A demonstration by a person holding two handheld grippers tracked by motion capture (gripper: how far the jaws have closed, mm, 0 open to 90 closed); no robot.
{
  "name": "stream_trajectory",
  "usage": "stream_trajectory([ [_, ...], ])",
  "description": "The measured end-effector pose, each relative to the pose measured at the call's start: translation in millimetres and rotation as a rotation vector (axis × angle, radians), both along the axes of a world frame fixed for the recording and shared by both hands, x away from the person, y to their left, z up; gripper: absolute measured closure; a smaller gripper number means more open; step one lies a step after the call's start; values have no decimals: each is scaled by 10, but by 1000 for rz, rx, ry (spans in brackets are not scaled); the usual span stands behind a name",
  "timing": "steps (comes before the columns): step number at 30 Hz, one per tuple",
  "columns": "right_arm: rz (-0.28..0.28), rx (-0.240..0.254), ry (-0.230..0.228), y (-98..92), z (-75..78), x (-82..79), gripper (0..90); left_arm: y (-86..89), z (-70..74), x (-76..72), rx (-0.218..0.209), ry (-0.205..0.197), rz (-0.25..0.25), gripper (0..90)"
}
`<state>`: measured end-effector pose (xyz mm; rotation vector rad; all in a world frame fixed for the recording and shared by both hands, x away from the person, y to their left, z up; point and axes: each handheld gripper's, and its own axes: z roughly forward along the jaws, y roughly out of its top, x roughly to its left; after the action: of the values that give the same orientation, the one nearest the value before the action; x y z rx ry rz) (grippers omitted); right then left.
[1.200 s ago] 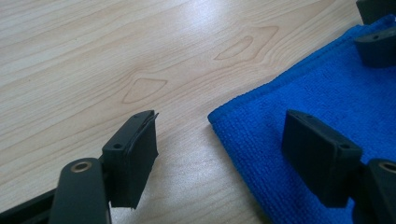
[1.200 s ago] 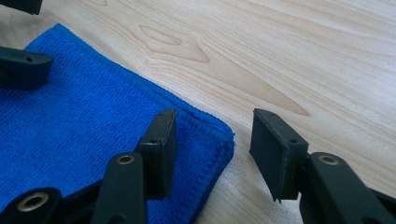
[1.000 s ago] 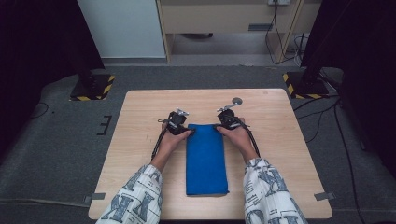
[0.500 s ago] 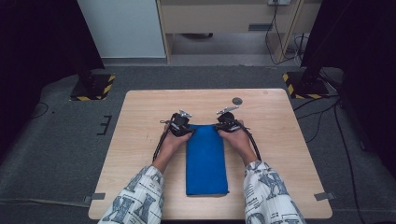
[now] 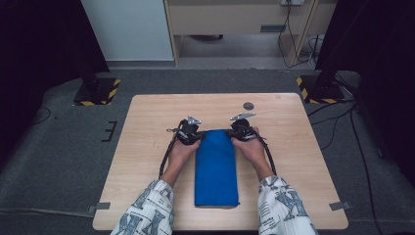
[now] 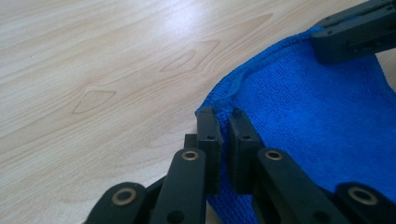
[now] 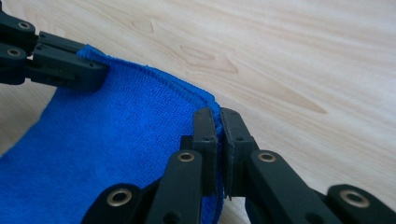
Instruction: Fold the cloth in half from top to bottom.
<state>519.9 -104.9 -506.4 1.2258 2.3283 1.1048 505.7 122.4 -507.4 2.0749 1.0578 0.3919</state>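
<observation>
- Both my forearms, in patterned sleeves (image 5: 147,213), come in from the near edge of the table (image 5: 147,112) and run forward on either side of a folded blue cloth (image 5: 216,166), the wrists fairly straight.
- My left hand (image 5: 180,152) lies just beside the cloth's left edge and my right hand (image 5: 252,149) just beside its right edge, both low over the table top.
- The cloth lies as a long strip down the middle of the table, its near end close to the table's near edge, between my sleeves, and its far end between the two tools.
- My left hand-held gripper (image 5: 198,137) points inward at the cloth's far left corner. Its jaws have just been closing, and in the left gripper view (image 6: 223,122) they are pressed together on the hemmed corner, with blue cloth pinched between the pads.
- My right hand-held gripper (image 5: 230,133) mirrors it at the far right corner. Its jaws have just been closing too, and in the right gripper view (image 7: 217,120) they clamp the cloth's edge with barely a slit between them.
- Between the two grips the far hem bows in a curve.
- Farther off, a small dark round disc (image 5: 248,105) sits on the table, apart from the cloth.
</observation>
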Motion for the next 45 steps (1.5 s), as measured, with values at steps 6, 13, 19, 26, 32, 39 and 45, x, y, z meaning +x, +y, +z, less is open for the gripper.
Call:
stream_trajectory([
  [6,5,8,-45,-18,210,-47,862,15,191,-31,-33,-44,14,856],
  [13,23,21,-67,16,334,12,862,58,268,5,-66,-62,29,860],
  [19,26,26,-84,49,372,19,862,101,317,-13,-70,-76,32,860],
  [26,33,20,-101,40,448,32,862,54,431,3,-81,-85,41,861],
  [32,30,23,-120,32,527,41,863,34,477,24,-94,-90,43,860],
  [39,21,29,-136,-4,624,10,862,-7,608,5,-77,-108,33,860],
  [45,33,29,-160,-3,714,-17,862,28,649,0,-103,-113,36,861],
])
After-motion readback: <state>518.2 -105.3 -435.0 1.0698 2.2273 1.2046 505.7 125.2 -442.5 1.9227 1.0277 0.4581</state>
